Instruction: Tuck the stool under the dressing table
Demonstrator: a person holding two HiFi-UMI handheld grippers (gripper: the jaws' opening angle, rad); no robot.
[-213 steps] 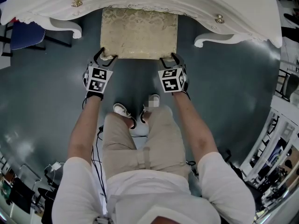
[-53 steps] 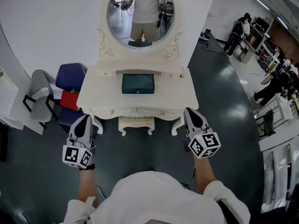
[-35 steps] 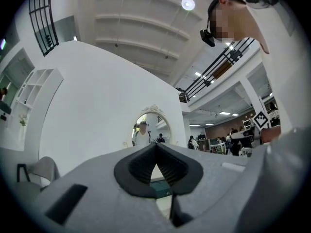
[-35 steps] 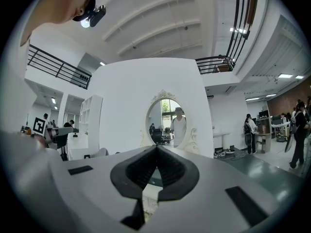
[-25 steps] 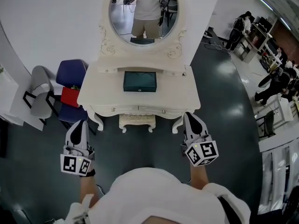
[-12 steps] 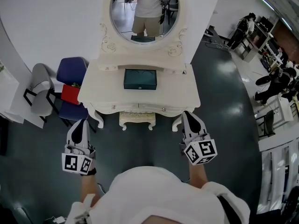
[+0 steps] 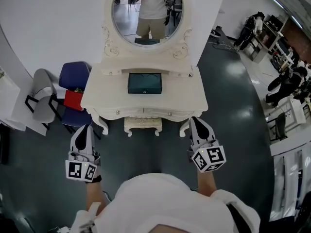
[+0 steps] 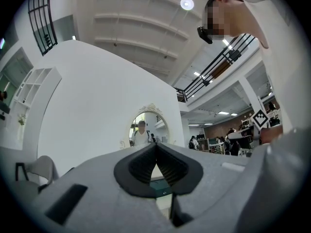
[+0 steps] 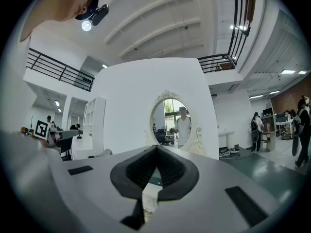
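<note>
Cream stool (image 7: 142, 125) sits tucked under the table (image 7: 99, 100), so you hold your left gripper (image 7: 87, 128) and right gripper (image 7: 195, 121) back, both clenched, empty.

A person in a white short-sleeved shirt (image 7: 160, 203) wears a black head-mounted camera (image 9: 95, 14); the left gripper (image 7: 85, 129) and right gripper (image 7: 196, 121) each have a grey shell, black ribbed pads (image 9: 142, 170) and a cube (image 7: 209, 158) with black-and-white square markers

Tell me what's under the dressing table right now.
The stool sits tucked under the dressing table. Only its front edge shows; the table covers the rest.
</note>
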